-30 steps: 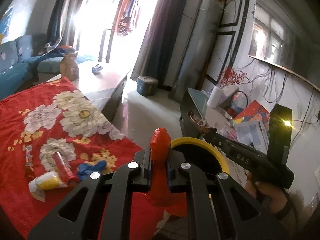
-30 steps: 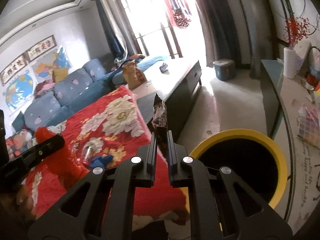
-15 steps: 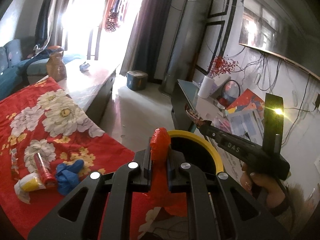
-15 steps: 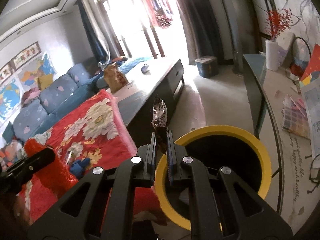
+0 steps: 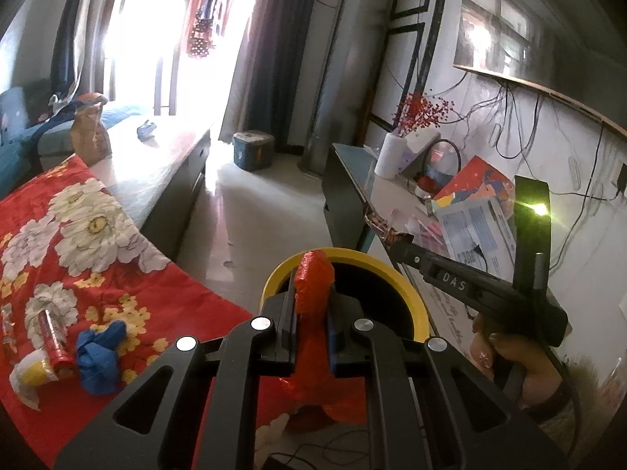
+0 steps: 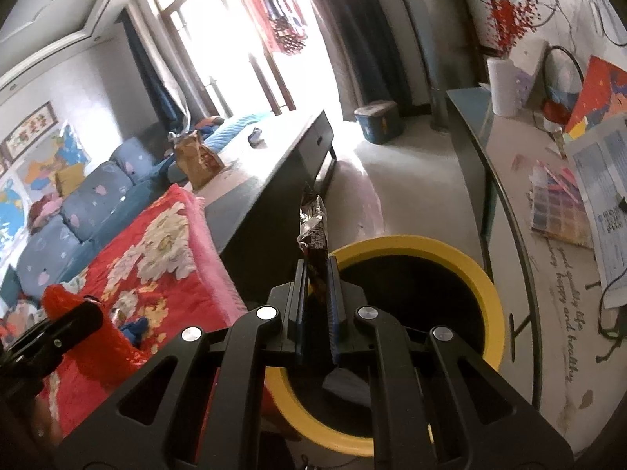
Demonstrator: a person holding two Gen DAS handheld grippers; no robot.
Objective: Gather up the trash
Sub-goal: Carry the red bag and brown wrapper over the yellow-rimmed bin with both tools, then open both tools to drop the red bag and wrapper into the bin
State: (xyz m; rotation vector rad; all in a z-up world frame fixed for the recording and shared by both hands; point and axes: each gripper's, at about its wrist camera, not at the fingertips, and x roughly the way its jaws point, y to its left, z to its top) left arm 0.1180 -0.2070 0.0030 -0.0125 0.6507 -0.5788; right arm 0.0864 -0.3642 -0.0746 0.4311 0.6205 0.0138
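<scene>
- Vs a second ago: both grippers have come nearer the yellow-rimmed bin [image 6: 476, 274]; it fills more of the right wrist view and its rim now sits right behind both fingertip pairs.
- Red floral cloth [image 5: 98, 243] has slid left in both views; the litter on it is unmoved.
- Left gripper [image 5: 311, 313]: jaws closed tight on a crumpled red plastic bag [image 5: 313, 282], its top poking up over the bin's rim and the rest hanging below the fingers. Grip same as before.
- Right gripper [image 6: 316, 297]: jaws nearly together, pinching a dark snack wrapper [image 6: 313, 231] that stands upright, at the bin's near-left rim. Grip unchanged.
- Left on the cloth: blue crumpled glove [image 5: 100, 356], red tube wrapper [image 5: 53, 337], yellow-white packet [image 5: 29, 376].
- Writing: "DAS" on the right gripper's body in the left wrist view; cursive on the glass side table [image 6: 556, 274] reads roughly "happy and healthy life". Wrapper print too small to read.
- Hidden: bin's inside is black, contents unseen; its near rim is covered by gripper bodies. Window blown out white.
- Person's hand [image 5: 517, 360] only partly in view at lower right.
</scene>
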